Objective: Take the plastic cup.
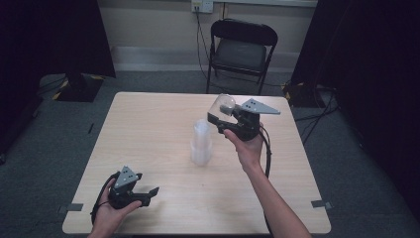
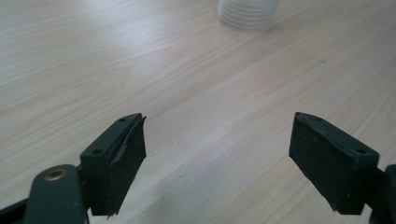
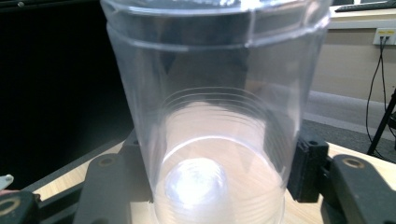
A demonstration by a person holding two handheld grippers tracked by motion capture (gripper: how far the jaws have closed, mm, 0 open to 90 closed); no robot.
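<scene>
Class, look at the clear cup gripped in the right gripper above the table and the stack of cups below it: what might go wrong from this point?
1. The right gripper clamps a thin clear cup; the squeeze may crack or deform it.
2. Smooth walls could let it slip and drop onto the table.
3. The stack of cups stands close beside it; a careless sweep could topple it, while the open left gripper rests too far off to steady it.

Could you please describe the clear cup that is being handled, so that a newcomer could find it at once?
On the wooden table, near the middle, stands a stack of clear cups. Just beyond it, the right gripper holds a single clear cup in the air. Unlike the stacked ones, it is alone, lifted and tilted.
</scene>
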